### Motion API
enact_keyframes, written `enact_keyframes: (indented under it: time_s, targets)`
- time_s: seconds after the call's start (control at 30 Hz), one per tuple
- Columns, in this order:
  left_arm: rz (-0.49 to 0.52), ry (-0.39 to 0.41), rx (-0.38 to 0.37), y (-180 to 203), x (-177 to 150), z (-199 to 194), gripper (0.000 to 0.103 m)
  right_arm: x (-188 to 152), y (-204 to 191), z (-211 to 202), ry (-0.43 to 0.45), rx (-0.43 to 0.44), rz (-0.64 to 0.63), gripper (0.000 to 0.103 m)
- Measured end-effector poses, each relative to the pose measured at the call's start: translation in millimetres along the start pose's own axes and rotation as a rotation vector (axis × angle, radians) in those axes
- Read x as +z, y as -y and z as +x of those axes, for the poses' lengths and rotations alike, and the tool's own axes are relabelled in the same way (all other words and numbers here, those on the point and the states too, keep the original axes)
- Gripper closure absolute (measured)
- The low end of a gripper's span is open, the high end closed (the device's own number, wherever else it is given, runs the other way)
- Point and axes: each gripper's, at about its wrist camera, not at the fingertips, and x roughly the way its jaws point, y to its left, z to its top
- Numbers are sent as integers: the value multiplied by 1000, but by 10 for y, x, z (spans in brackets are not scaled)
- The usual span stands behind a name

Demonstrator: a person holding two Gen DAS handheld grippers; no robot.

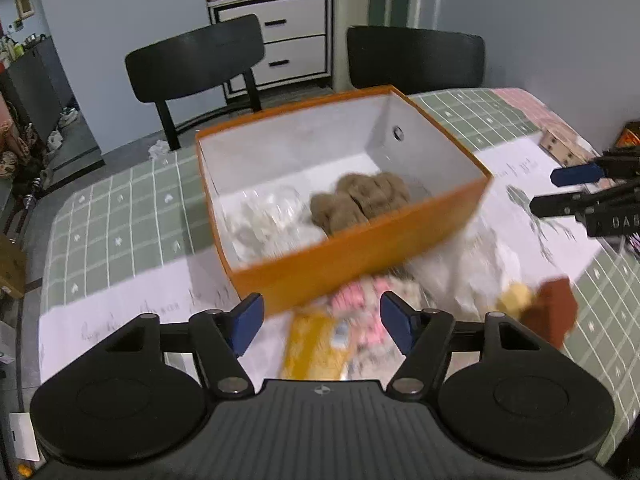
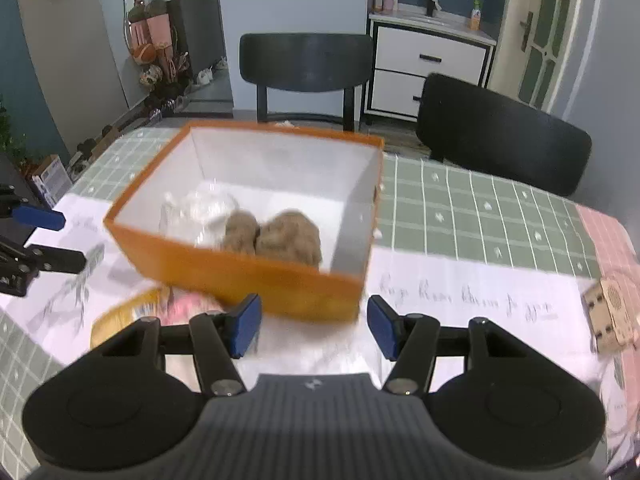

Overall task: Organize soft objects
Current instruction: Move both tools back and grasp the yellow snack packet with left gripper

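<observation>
Orange box [image 1: 360, 252] mid-table as the collection bin, brown plush [image 1: 360, 198] and clear bag [image 1: 268, 216] already inside. Loose yellow and pink soft items [image 1: 340, 320] piled just outside its near wall, likely next in. Left gripper [image 1: 322, 322] and right gripper [image 2: 314, 326] both spread wide, holding nothing, ready to pick.

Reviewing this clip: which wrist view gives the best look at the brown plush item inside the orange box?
The left wrist view: the brown plush item shows nearly whole over the orange box's near wall, beside a clear plastic bag. In the right wrist view the near wall hides its lower part and it is blurrier.
</observation>
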Motion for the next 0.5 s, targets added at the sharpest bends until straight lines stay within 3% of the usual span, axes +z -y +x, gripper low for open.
enact_keyframes:
  time_s: [0.27,0.5]
  targets:
    - [-6,31,-52,112,-595,-106,25,-715,107,-179,-30,20,-18,44]
    - [-75,21,-104,13,-1058,21,25,-1227,188,-264,-16,-2,-46,44]
